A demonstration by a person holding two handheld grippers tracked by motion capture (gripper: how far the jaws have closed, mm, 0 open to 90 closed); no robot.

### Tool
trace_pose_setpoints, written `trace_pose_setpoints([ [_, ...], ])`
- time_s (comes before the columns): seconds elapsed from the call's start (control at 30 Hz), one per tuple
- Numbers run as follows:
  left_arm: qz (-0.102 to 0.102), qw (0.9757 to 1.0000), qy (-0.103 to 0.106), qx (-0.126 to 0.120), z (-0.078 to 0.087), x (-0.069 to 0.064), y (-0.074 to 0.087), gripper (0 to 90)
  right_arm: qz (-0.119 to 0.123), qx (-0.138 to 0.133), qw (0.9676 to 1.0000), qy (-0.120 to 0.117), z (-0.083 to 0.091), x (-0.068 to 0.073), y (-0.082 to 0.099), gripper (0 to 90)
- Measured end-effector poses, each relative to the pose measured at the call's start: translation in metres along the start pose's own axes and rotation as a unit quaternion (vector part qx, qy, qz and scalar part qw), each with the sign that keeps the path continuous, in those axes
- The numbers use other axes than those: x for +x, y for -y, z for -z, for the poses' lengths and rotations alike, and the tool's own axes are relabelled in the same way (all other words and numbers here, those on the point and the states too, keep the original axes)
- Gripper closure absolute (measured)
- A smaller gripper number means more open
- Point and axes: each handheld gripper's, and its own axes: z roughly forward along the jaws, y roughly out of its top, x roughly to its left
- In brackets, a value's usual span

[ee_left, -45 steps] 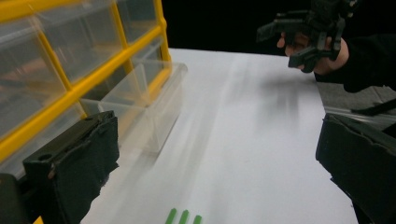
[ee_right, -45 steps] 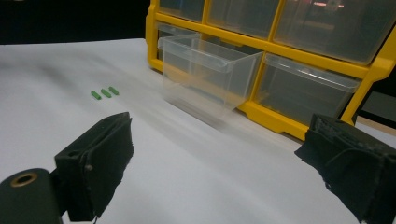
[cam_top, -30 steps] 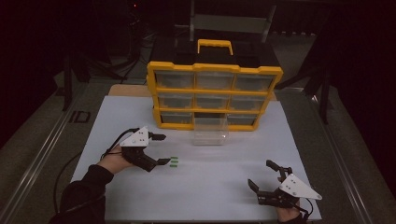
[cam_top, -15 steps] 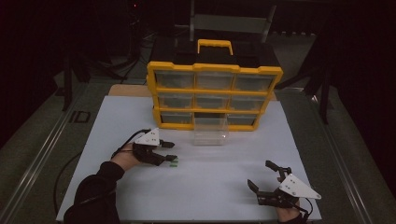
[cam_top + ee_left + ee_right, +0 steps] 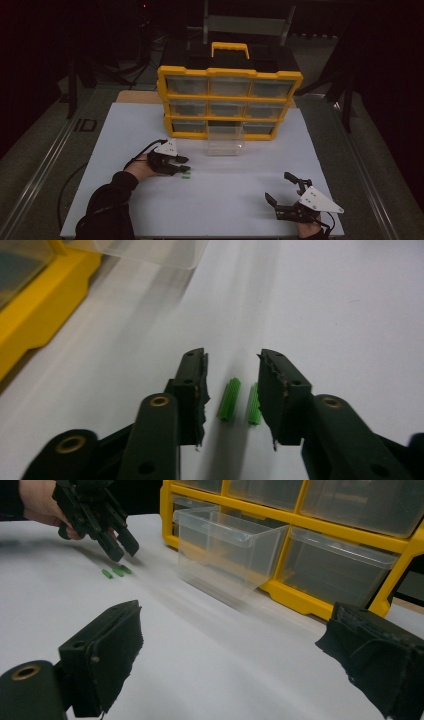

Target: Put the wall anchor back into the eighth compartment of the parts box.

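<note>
Small green ribbed plugs [image 5: 229, 399] lie on the white table sheet [image 5: 240, 195]. My left gripper [image 5: 232, 360] is lowered over them, one jaw on each side of two plugs. Its jaws have just been closing; a gap still shows beside the left jaw, and the second plug [image 5: 254, 405] lies against the right jaw. In the high view the left gripper [image 5: 182, 165] is left of centre, with the plugs [image 5: 186, 175] at its tips. The right gripper view shows three plugs [image 5: 118, 571] under the left gripper [image 5: 120, 547]. My right gripper [image 5: 277, 186] rests open and empty at the front right.
A yellow drawer organizer [image 5: 230, 100] with clear drawers stands at the back of the sheet. One clear empty drawer [image 5: 226, 145] is pulled out and sits on the sheet in front of it, to the right of the left gripper. The sheet's edges drop to a darker bench.
My left gripper has moved right and down onto the green plugs, and its jaws have narrowed around them. The right gripper has stayed where it was.
</note>
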Motion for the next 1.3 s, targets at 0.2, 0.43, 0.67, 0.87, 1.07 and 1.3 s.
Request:
trace_pose_setpoints([
  [0.2, -0.012, 0.9998, 0.009, 0.012, -0.006, 0.003, 0.0, 69.0, 0.001, 0.002, 1.0, 0.001, 0.0, 0.0, 0.0, 8.0],
  [0.43, -0.006, 0.9989, 0.029, 0.038, -0.011, 0.007, 0.001, 77.5, -0.001, 0.004, 1.0, 0.0, 0.0, -0.001, 0.001, 8.0],
  [0.67, -0.012, 0.9989, 0.023, 0.039, -0.011, 0.007, 0.001, 82.9, -0.004, 0.008, 1.0, -0.003, -0.001, -0.001, 0.001, 8.0],
  [0.87, 0.009, 0.9994, 0.02, 0.027, -0.002, 0.008, -0.006, 83.5, -0.003, 0.007, 1.0, -0.001, 0.0, -0.001, 0.001, 8.0],
  [1.07, -0.004, 0.9997, 0.012, 0.02, 0.019, 0.004, -0.03, 83.5, -0.003, 0.004, 1.0, -0.001, 0.0, -0.002, 0.0, 8.0],
  [1.3, -0.024, 0.9997, 0.009, 0.002, 0.035, 0.004, -0.058, 83.5, -0.003, 0.002, 1.0, -0.002, 0.001, -0.001, -0.001, 8.1],
])
